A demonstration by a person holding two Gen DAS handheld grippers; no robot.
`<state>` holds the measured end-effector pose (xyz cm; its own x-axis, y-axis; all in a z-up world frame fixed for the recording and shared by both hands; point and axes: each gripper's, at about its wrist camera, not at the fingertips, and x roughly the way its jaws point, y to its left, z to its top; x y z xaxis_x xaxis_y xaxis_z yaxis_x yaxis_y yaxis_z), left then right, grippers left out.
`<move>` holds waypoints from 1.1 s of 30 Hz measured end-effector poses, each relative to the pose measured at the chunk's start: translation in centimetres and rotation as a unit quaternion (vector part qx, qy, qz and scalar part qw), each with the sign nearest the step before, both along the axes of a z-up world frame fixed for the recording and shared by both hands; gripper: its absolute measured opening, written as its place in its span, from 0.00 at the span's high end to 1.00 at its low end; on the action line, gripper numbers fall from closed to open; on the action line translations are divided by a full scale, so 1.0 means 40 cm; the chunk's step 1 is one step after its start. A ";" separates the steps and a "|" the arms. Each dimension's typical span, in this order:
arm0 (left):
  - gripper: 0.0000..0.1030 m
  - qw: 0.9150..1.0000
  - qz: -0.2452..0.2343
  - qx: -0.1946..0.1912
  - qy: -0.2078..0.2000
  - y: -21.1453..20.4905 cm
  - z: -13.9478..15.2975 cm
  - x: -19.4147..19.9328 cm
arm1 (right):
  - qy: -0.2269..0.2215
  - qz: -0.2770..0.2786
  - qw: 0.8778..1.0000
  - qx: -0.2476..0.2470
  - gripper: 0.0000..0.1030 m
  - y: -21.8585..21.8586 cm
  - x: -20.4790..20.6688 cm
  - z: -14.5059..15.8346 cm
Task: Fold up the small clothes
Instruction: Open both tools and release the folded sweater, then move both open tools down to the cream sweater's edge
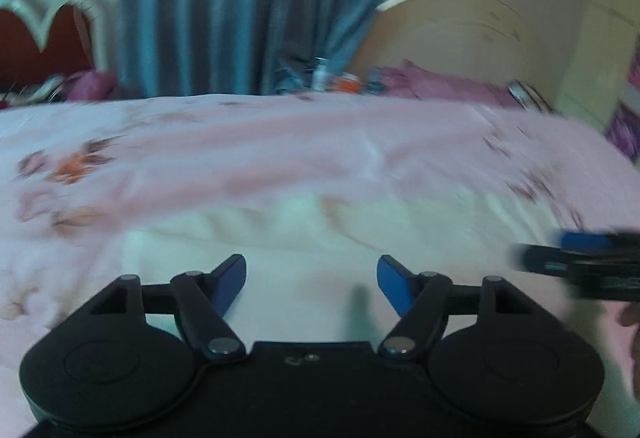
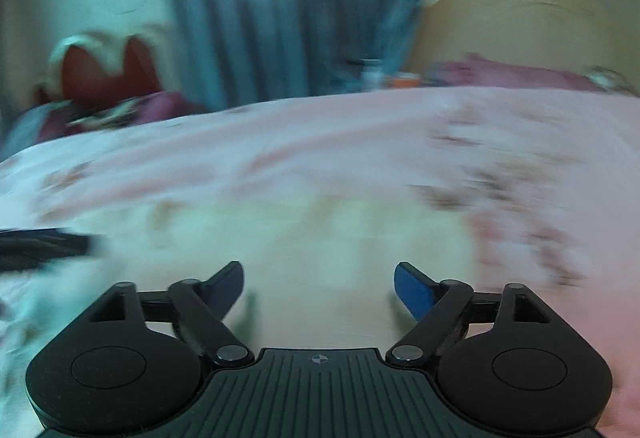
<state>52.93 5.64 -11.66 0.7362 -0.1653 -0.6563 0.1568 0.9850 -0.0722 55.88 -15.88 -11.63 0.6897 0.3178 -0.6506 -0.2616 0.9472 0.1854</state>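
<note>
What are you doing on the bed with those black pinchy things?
A person holds a gripper in each hand over a pale cream cloth lying on the pink flowered bedspread. The left gripper and the right gripper are both open with nothing between their fingers. The pictures are blurry, so the cloth's shape is unclear.

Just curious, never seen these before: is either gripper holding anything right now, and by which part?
Nothing is held. The left gripper and right gripper both stand open over a pale cloth.
</note>
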 end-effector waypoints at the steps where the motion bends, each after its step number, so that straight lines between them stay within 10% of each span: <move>1: 0.33 1.000 -0.003 0.010 0.003 -0.023 -0.011 -0.004 | 0.007 0.012 1.000 -0.006 0.53 0.027 0.001 -0.006; 10: 0.30 0.998 0.039 0.056 0.006 0.105 -0.051 -0.116 | 0.029 -0.062 0.995 -0.068 0.61 -0.101 -0.030 -0.051; 14: 0.34 0.997 0.070 0.018 0.018 0.160 -0.021 -0.132 | 0.022 -0.089 0.995 -0.047 0.61 -0.154 -0.070 -0.019; 21: 0.34 0.999 0.013 0.044 0.011 0.053 -0.021 -0.153 | 0.024 0.012 0.999 -0.047 0.61 -0.010 -0.137 -0.027; 27: 0.33 0.998 0.020 0.056 0.025 0.114 -0.043 -0.174 | 0.042 -0.113 0.990 -0.067 0.61 -0.146 -0.135 -0.046; 33: 0.32 0.999 0.020 0.046 0.021 0.124 -0.048 -0.185 | 0.061 -0.087 0.993 -0.050 0.61 -0.149 -0.136 -0.050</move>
<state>45.54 10.59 -13.59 0.7119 -0.0741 -0.6983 0.1156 0.9932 0.0124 50.44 -21.83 -13.63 0.6433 0.1294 -0.7546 -0.0734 0.9915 0.1074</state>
